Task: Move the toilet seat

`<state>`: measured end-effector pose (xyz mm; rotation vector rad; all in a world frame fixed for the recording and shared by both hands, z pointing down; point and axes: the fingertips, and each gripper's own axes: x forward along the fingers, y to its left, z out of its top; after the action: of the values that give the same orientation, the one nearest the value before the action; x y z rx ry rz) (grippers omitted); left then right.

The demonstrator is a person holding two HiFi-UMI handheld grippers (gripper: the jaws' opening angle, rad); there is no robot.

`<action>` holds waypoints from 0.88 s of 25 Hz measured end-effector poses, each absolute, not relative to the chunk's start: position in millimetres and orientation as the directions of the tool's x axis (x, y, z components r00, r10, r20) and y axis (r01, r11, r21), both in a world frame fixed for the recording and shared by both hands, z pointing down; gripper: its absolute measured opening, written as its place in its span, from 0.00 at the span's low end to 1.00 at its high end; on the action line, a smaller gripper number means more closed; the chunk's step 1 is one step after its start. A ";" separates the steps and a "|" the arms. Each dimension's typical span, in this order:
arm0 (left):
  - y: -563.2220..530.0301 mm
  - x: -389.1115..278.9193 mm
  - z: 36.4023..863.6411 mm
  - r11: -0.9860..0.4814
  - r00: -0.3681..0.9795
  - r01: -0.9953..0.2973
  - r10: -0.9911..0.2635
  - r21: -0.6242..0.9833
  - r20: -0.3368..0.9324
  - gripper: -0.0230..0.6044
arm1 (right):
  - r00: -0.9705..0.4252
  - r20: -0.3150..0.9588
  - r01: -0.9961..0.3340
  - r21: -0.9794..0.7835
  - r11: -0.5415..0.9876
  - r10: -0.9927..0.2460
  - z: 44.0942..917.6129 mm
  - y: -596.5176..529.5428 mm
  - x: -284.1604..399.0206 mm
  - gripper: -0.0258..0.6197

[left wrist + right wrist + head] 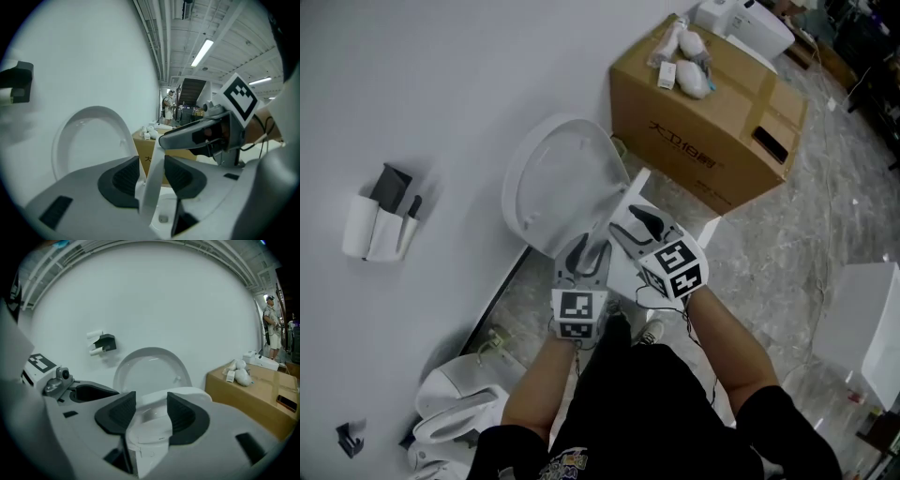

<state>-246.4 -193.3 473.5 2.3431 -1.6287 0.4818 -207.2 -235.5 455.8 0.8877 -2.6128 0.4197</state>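
The white toilet lid [558, 183] stands raised against the wall. In front of it the white toilet seat [630, 195] is lifted on edge, with both grippers on it. My left gripper [586, 258] grips the seat's thin rim [157, 159], which runs upright between its dark pads [123, 180]. My right gripper [633, 225] is shut on a thicker part of the seat [180, 394], which fills the gap between its pads [183, 416]. The two grippers sit side by side, left one lower. The bowl beneath is mostly hidden by my hands.
A brown cardboard box [708, 117] with white items [689, 66] on top stands just right of the toilet. A wall holder [380, 216] hangs to the left. Another white toilet [459, 412] sits at lower left. A person [272, 324] stands far off at the right.
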 end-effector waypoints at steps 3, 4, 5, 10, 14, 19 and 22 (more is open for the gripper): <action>-205.6 -267.3 468.1 -0.328 0.310 -0.944 -0.864 0.023 0.396 0.30 | -0.751 0.417 -0.615 -0.161 0.772 -0.511 451.8 -247.3 -228.9 0.37; -209.7 -273.8 466.4 -0.320 0.304 -0.947 -0.868 0.025 0.393 0.30 | -0.755 0.420 -0.608 -0.160 0.778 -0.504 450.5 -251.1 -235.6 0.37; -213.8 -280.2 465.3 -0.312 0.297 -0.950 -0.872 0.025 0.390 0.30 | -0.759 0.422 -0.601 -0.159 0.783 -0.496 449.6 -254.8 -242.2 0.37; -234.1 -306.7 462.2 -0.262 0.249 -0.965 -0.891 0.019 0.380 0.29 | -0.782 0.416 -0.565 -0.161 0.809 -0.464 446.7 -272.0 -272.8 0.36; -244.0 -322.5 458.4 -0.226 0.212 -0.974 -0.903 0.006 0.373 0.29 | -0.798 0.416 -0.537 -0.161 0.828 -0.437 445.3 -283.2 -292.2 0.35; -251.3 -338.3 458.0 -0.204 0.187 -0.979 -0.909 -0.007 0.374 0.29 | -0.813 0.408 -0.515 -0.168 0.841 -0.416 445.3 -296.9 -313.1 0.34; -252.4 -345.8 458.5 -0.196 0.179 -0.980 -0.910 -0.009 0.374 0.29 | -0.819 0.403 -0.507 -0.171 0.845 -0.409 447.0 -302.2 -323.0 0.33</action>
<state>-345.8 -252.4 458.5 2.2204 -1.8229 0.4390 -323.0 -302.2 447.0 0.6860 -2.6688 0.3864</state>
